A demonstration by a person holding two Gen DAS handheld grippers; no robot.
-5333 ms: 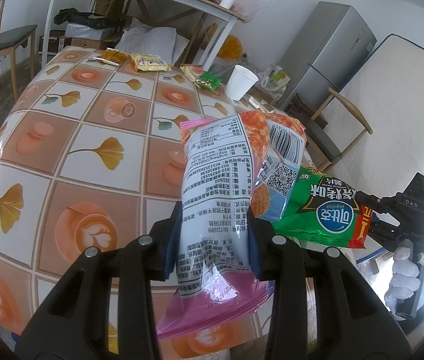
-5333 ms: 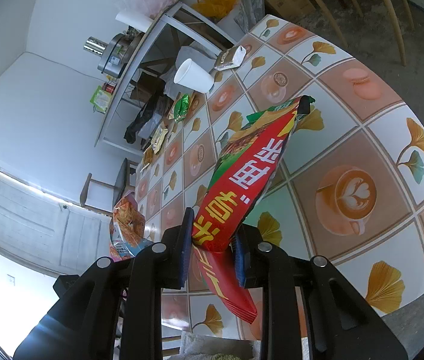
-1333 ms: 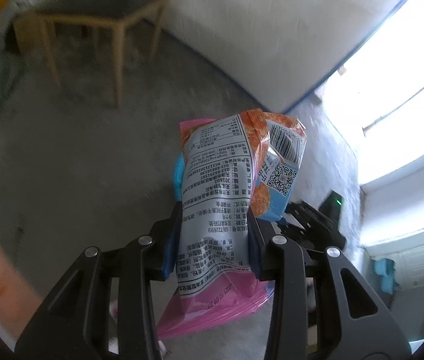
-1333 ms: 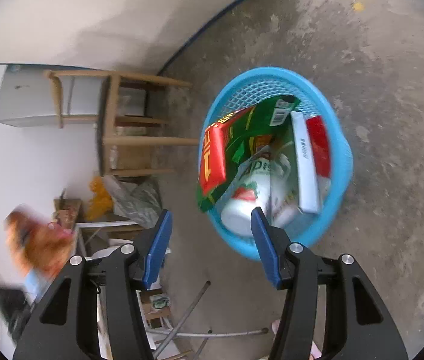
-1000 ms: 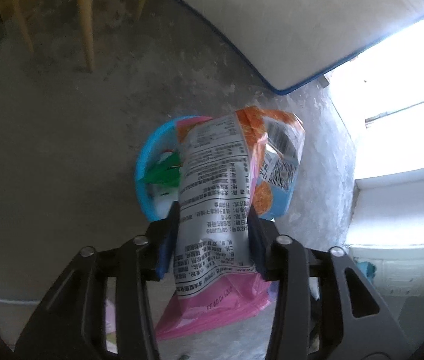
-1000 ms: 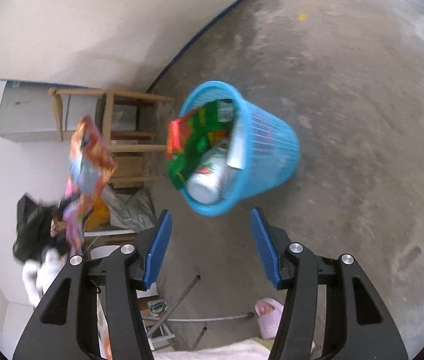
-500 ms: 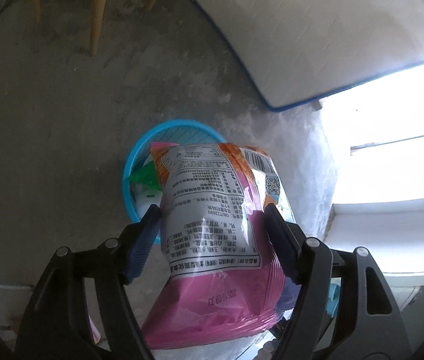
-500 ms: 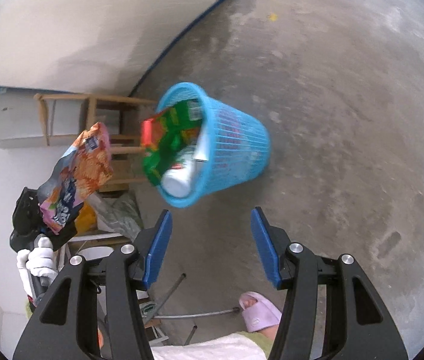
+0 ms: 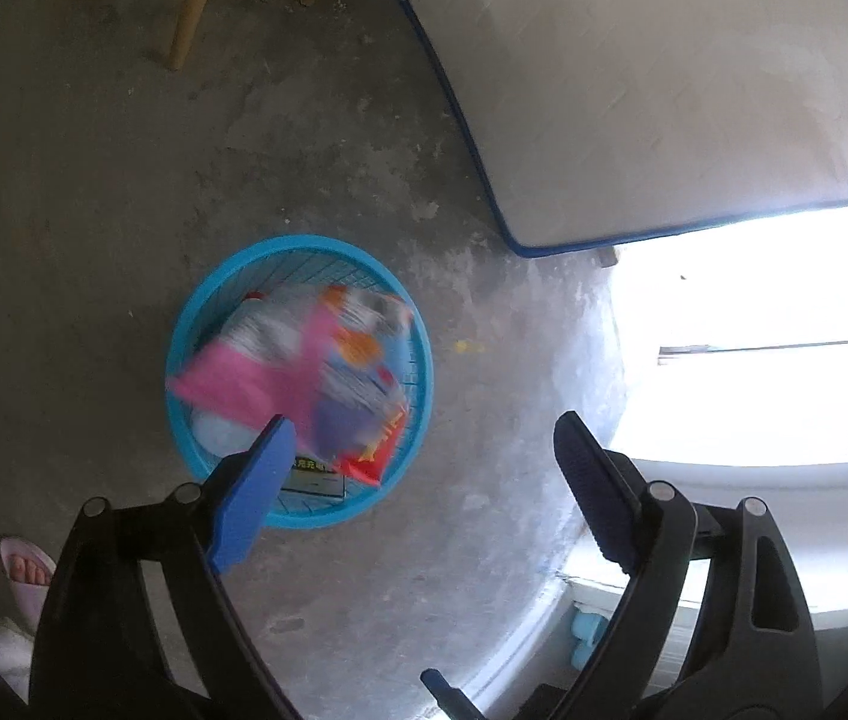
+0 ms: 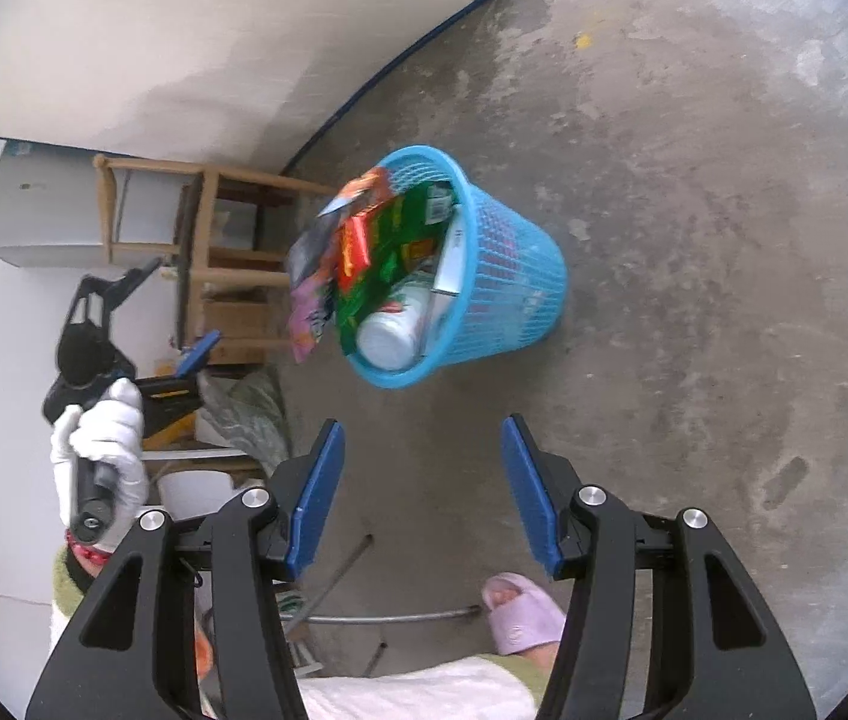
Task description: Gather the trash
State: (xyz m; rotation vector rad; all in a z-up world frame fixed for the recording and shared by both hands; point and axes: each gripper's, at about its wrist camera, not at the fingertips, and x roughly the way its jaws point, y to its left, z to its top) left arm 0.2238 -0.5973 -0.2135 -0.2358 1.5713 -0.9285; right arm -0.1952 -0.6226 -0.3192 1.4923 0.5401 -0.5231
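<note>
Now: left gripper (image 9: 418,450) jaws wide, just been opening, nothing between. Right gripper (image 10: 421,495) jaws apart, empty. Beyond, snack bag (image 9: 304,366), blurred, over mouth of blue basket (image 9: 421,354) on concrete floor (image 9: 94,210). Farther: mattress (image 9: 634,90), on edge.

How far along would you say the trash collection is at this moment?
Done: the green snack bag and a white bottle already lie in the blue basket. In hand: nothing; the left gripper has just been opening, and the pink snack bag is blurred at the basket's mouth. The right gripper is open and empty. What remains elsewhere is out of view.
</note>
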